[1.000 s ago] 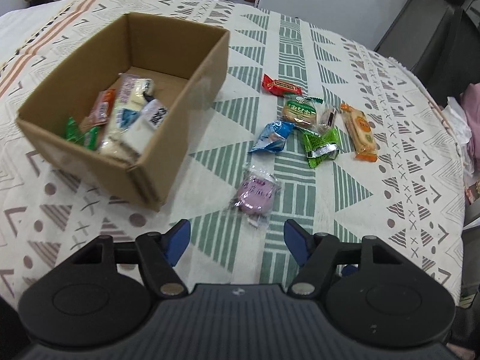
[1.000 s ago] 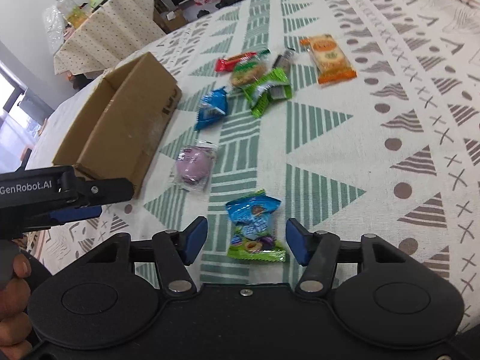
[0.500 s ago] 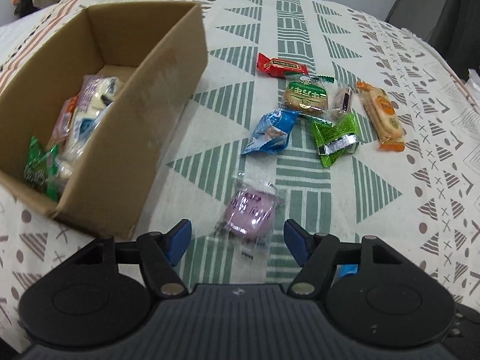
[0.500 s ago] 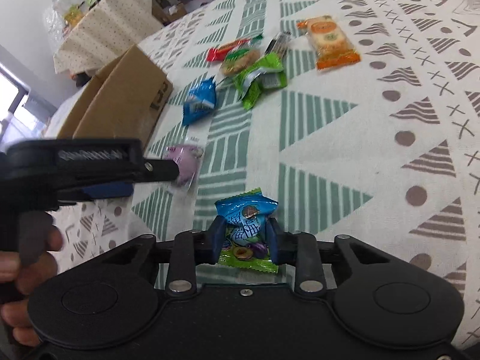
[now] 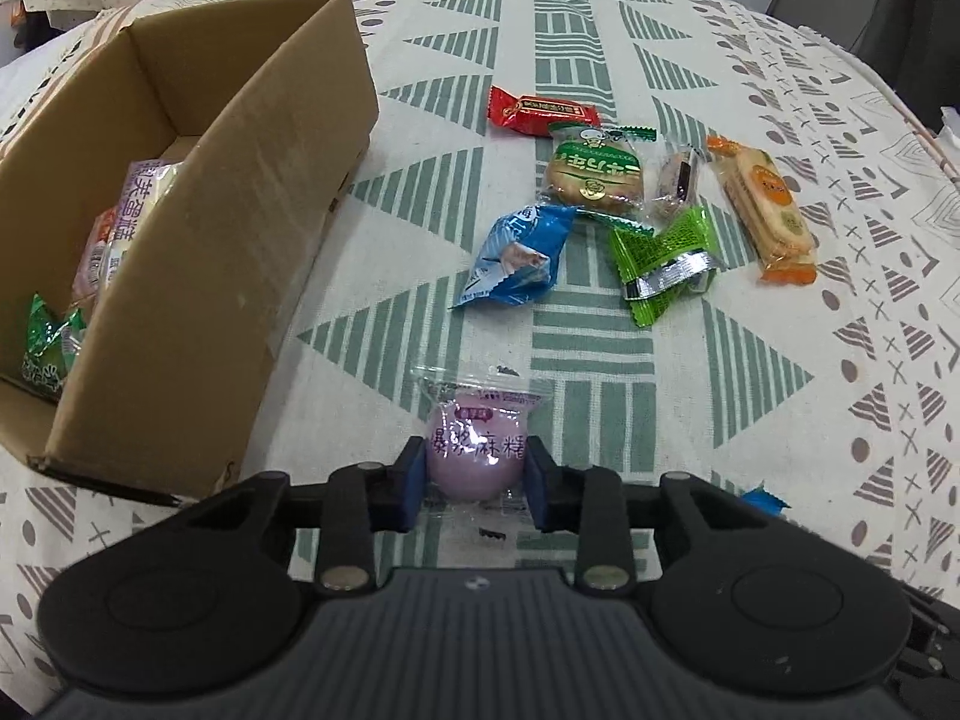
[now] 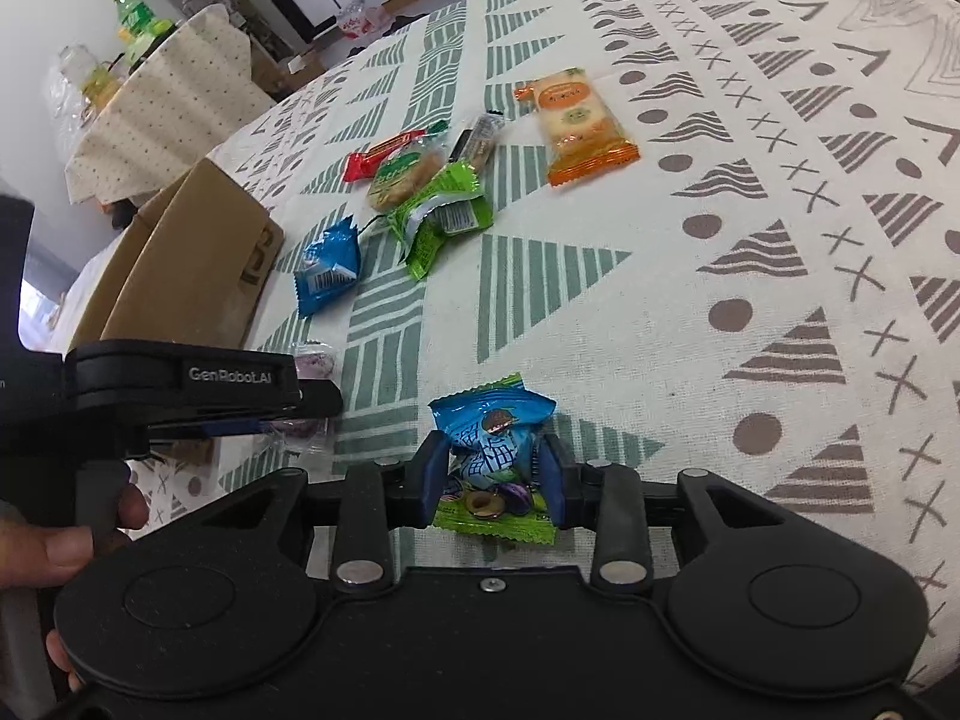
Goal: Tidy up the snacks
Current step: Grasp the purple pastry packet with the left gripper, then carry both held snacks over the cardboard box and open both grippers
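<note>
Your left gripper (image 5: 475,475): jaws closing, pads pressing the purple mochi pack (image 5: 477,457).
Your right gripper (image 6: 493,475): jaws easing open, blue-green snack pack (image 6: 492,461) clamped between them.

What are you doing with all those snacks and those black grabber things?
A person is tidying wrapped snacks into an open brown cardboard box on a patterned tablecloth. The left tool is closing on a round purple sweet in clear wrap, which sits between its blue pads beside the box. The right tool has a blue and green snack packet between its pads, with its jaws easing open a little. Both snacks are low at the cloth. Six more snacks lie loose on the cloth, and several are already in the box.
</note>
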Motion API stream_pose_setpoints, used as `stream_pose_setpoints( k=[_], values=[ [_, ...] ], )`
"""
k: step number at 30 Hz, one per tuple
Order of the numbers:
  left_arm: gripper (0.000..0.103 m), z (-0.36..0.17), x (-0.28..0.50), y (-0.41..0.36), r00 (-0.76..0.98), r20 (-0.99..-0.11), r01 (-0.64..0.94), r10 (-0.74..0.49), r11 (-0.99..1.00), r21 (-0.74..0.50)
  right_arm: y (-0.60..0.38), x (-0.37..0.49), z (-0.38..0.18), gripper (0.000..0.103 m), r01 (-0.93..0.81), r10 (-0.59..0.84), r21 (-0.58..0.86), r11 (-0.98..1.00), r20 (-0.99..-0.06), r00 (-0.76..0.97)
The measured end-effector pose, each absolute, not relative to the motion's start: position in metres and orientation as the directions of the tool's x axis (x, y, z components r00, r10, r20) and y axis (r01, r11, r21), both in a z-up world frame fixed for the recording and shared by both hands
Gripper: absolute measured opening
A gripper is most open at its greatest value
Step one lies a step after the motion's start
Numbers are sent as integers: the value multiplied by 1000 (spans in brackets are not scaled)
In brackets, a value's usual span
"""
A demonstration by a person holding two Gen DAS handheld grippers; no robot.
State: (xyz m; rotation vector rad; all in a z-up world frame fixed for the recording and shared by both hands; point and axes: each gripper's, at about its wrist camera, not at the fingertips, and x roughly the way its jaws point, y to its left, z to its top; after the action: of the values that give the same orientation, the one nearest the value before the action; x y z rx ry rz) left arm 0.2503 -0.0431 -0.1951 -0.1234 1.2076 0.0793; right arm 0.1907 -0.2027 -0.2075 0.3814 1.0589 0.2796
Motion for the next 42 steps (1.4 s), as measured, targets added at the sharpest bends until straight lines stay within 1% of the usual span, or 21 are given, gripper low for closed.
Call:
stream_pose_setpoints(
  k=[2, 5, 13, 19, 33, 42],
  values=[
    [32, -190, 247, -42, 366, -931, -126, -4, 991, -54, -205, 190, -207, 30, -38, 411, 445, 895, -785, 464],
    [32, -182, 243, -39, 376, -926, -131, -15, 989, -69, -206, 187, -204, 29, -35, 400, 437, 899, -783, 476],
    [32, -157, 226, -31, 418, -908, -127, -23, 988, -84, -206, 177, -182, 28, -53, 356, 392, 919, -763, 539],
    [32, -133, 213, -21, 463, -886, -129, -31, 986, -102, -205, 172, -156, 28, -66, 334, 370, 927, -731, 595],
    [32, -87, 191, 13, 541, -840, -159, -37, 977, -145, -180, 164, -104, 28, -126, 338, 349, 929, -656, 675],
    [32, -67, 181, 37, 580, -813, -180, -51, 965, -189, -161, 161, -84, 28, -164, 342, 324, 932, -630, 697]
  ],
)
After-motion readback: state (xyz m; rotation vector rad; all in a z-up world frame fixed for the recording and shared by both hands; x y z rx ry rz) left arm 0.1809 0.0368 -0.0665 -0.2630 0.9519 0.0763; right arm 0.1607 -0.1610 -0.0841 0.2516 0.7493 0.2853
